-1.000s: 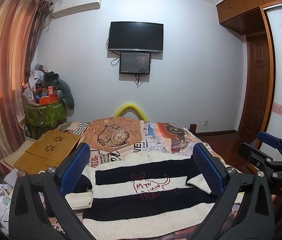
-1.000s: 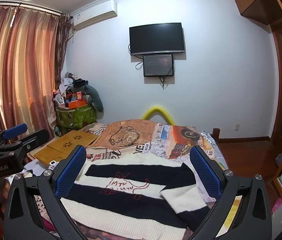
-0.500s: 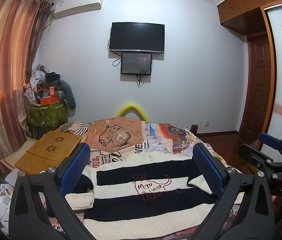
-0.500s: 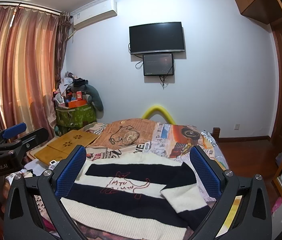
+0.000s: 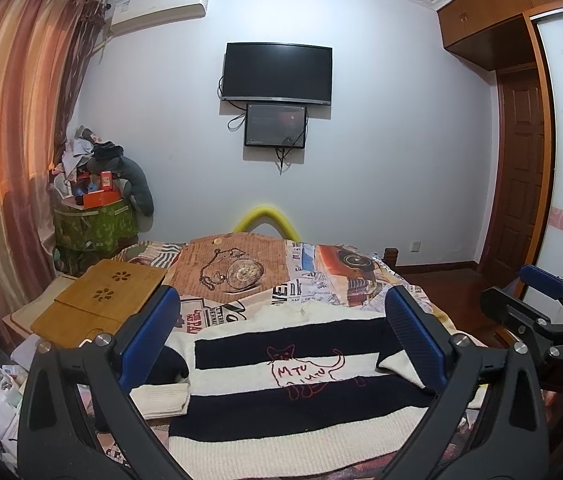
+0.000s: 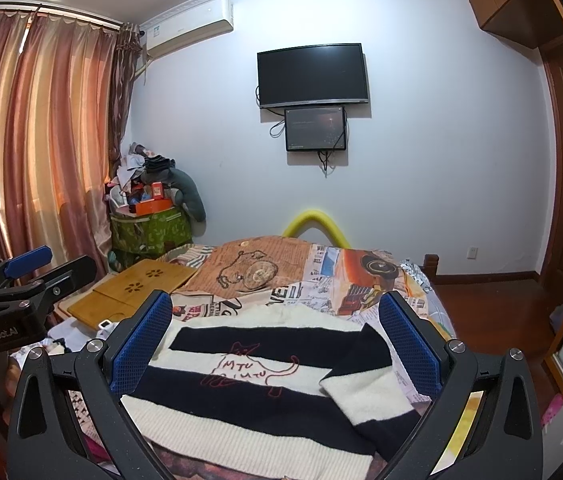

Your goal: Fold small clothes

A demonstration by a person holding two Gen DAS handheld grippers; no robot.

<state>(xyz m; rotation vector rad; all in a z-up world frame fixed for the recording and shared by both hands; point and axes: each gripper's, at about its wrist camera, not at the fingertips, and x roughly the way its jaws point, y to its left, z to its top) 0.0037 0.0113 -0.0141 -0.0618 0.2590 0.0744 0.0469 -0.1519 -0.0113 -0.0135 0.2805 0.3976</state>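
Across the lower half of both frames, a striped knit sweater (image 5: pixel 301 384) (image 6: pixel 265 392) spread flat on a bed (image 5: pixel 321 272) (image 6: pixel 341 280) with a newspaper-and-pocket-watch print cover. Cream and navy bands, a red outline cat stitched at centre. One sleeve folded in over the body, at lower right in the right wrist view; another cuff lying at lower left in the left wrist view. Left tongs (image 5: pixel 281 328) spread wide, blue pads framing the sweater and gripping nothing. Right tongs (image 6: pixel 275 332) likewise spread wide and empty, poised over the garment. Each pair of tongs also glimpsed at the side edge of the other's frame. Bamboo lap tray (image 5: pixel 101 300) (image 6: pixel 133 292) at middle left beside the bed. Dark television (image 5: pixel 277 72) (image 6: pixel 312 74) on the pale wall, upper centre, with a smaller screen (image 5: pixel 275 125) just below. Striped curtains (image 5: pixel 5 152) (image 6: pixel 37 148) along the left edge.
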